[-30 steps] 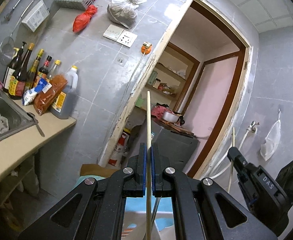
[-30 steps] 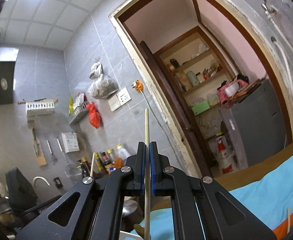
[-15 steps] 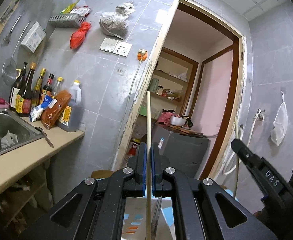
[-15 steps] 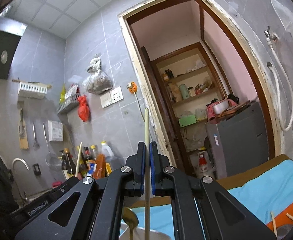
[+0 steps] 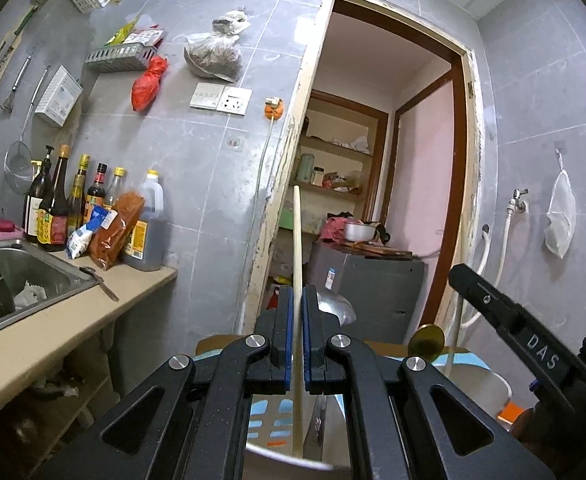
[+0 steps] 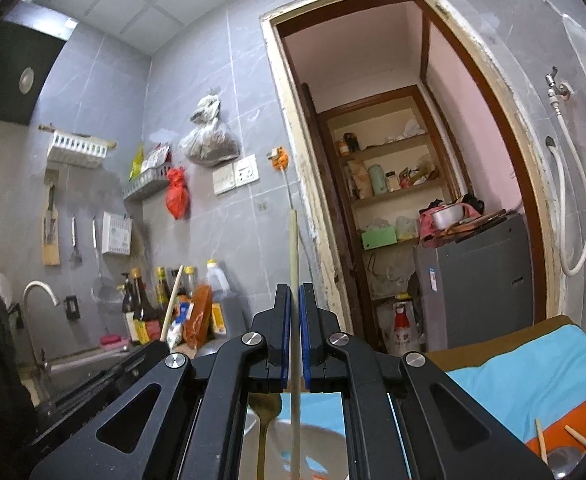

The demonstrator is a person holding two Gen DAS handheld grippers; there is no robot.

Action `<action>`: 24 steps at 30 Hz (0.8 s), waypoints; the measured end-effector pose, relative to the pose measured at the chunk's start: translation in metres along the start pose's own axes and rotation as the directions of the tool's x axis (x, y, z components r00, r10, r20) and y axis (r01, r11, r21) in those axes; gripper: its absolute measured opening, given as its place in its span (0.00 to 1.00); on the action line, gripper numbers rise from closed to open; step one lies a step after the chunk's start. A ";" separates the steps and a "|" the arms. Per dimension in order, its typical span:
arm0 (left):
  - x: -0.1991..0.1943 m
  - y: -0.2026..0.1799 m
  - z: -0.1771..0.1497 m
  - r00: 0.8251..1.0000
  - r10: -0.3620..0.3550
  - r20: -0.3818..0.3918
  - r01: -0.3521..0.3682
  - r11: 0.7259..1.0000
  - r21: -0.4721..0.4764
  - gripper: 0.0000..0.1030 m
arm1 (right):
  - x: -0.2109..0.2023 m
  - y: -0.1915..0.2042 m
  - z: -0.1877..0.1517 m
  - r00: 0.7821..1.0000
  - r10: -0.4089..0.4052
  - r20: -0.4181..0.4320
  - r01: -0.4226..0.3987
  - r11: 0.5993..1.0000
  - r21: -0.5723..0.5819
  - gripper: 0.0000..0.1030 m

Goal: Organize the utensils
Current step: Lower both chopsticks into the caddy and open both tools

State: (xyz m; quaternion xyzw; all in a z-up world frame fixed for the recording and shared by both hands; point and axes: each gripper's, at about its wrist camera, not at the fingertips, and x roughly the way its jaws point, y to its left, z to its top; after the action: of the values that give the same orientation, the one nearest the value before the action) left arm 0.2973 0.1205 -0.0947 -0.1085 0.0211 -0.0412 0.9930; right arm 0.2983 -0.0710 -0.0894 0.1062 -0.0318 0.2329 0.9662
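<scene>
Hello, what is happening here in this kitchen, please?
A person holds a two-finger tool in each hand and is sorting utensils. The left claw is shut on a chopstick standing upright, and the right claw is shut on another chopstick. Both hang above a white container on a blue cloth. Two more chopsticks lie on the cloth.

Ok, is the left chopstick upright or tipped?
Upright: the chopstick stands about vertical, clamped between the shut left gripper's blue pads, tip up.
</scene>
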 end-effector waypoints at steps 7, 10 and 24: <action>-0.006 0.003 0.002 0.999 -0.016 -0.050 0.016 1.000 -0.010 0.03 | -0.005 0.004 -0.002 0.998 0.024 -0.057 -0.025 0.999 -0.022 0.04; -0.009 0.004 0.003 0.996 -0.027 -0.081 0.026 1.000 -0.016 0.04 | -0.004 0.006 -0.001 0.996 0.029 -0.081 -0.031 0.999 -0.022 0.06; -0.032 -0.022 0.035 0.983 -0.059 -0.176 0.052 0.998 -0.043 0.62 | -0.028 -0.005 0.030 0.987 0.010 -0.163 -0.003 0.999 0.045 0.32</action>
State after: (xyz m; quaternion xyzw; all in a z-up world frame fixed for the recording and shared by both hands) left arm 0.2656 0.1091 -0.0551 -0.1241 0.1072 -0.0777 0.9834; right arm 0.2753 -0.0947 -0.0640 0.1084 0.0525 0.2445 0.9622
